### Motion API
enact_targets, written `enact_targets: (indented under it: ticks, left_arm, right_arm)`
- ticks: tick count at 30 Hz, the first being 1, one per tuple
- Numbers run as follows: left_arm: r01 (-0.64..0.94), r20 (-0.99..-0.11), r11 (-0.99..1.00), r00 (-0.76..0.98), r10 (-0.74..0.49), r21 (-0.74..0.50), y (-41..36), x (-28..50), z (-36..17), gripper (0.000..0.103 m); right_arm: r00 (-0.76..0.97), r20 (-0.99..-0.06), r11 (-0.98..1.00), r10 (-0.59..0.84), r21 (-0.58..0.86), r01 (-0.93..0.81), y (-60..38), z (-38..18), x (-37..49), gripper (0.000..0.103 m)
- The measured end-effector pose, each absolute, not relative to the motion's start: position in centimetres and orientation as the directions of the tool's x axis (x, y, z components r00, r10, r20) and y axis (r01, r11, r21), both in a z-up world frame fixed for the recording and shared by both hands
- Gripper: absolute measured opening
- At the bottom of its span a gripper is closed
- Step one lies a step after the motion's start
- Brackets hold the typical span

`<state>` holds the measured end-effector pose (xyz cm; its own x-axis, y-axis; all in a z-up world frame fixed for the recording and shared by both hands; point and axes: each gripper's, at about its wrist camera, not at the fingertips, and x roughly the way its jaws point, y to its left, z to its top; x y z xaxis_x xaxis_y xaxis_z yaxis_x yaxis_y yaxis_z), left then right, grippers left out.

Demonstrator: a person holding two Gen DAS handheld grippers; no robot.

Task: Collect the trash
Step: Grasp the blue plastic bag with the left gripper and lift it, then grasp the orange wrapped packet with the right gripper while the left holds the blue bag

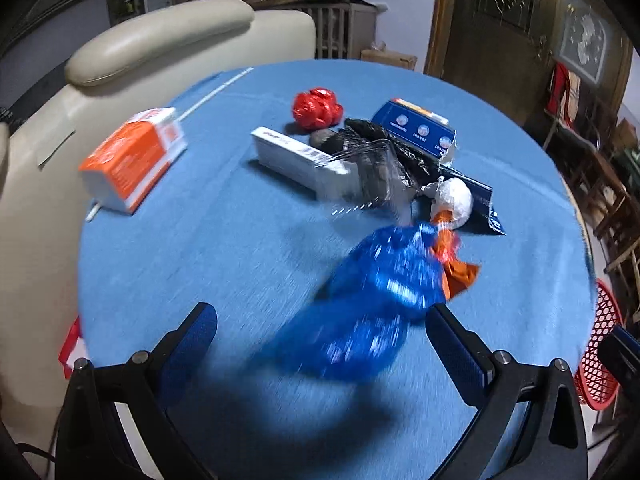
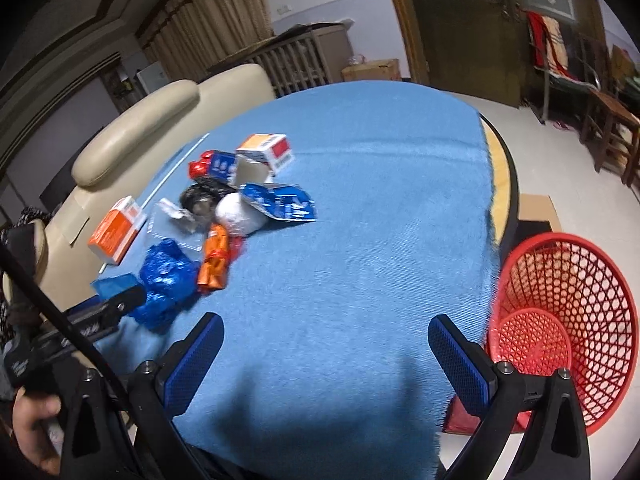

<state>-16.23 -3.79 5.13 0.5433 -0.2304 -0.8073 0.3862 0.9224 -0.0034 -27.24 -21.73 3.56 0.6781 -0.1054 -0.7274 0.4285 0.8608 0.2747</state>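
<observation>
A round counter (image 2: 360,240) fills both views, draped in a blue woven cloth (image 1: 200,248) with a fine ribbed texture; at the right its bare yellow edge with a dark rim shows. Behind it stands a cream padded leather chair (image 1: 160,40), smooth and rounded, and past that beige curtains, a slatted wooden cabinet and a dark wooden door. The floor is pale tile.

Beside the counter on the right sits a red plastic basket (image 2: 568,312) — round, with an open lattice wall.

The trash lies in a loose cluster left of the counter's middle. Largest is a crinkly blue foil bag (image 1: 384,292), shiny and blurred, lying between the left gripper's (image 1: 320,332) fingers, though contact cannot be told. The left gripper is spread wide. An orange wrapper (image 1: 456,268) touches the bag's far end. Well apart to the left lies an orange-and-white carton (image 1: 132,160), rectangular. A long white box (image 1: 300,160) lies near a black crumpled plastic bag (image 1: 380,152) under clear film. Behind them are a dark blue printed box (image 1: 416,128), torn open, a white crumpled paper ball (image 1: 454,200) and a red foil ball (image 1: 316,108).

The right gripper (image 2: 324,352) hovers over bare cloth — spread wide, holding nothing, its blue pads (image 2: 460,364) finely ridged.
</observation>
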Motion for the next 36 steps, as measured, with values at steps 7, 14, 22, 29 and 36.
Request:
enact_targets:
  ticks: [7,14,22,29,36]
  left_arm:
    - [0.464,-0.845,0.884,0.447,-0.293,-0.062,-5.4,-14.9,2.0,0.049]
    - [0.438,-0.797,0.888,0.482,-0.365,-0.141,-1.1,-15.9,3.7,0.047]
    - [0.382,-0.774,0.906,0.513,-0.371,-0.181,3.4,-16.1,4.6,0.047]
    - [0.367,-0.773,0.911,0.516,-0.369,-0.191,3.7,-15.6,4.1,0.047]
    - [0.39,-0.766,0.904,0.523,-0.373,-0.174,2.3,-16.1,5.0,0.047]
  right_arm:
    - [0.642,-0.761,0.847,-0.093,0.278,0.452,-23.1,1.8,-26.1,0.103]
    - [0.638,-0.77,0.883,-0.023,0.284,0.374,-21.6,1.4,-22.4,0.103]
    - [0.635,-0.764,0.931,0.118,0.308,0.198,-17.3,0.8,-14.5,0.098]
    - [0.584,-0.806,0.958,0.101,0.236,0.161,-14.9,-0.9,-10.1,0.041]
    - [0.606,-0.784,0.94,0.134,0.295,0.174,-16.2,-0.2,-12.0,0.03]
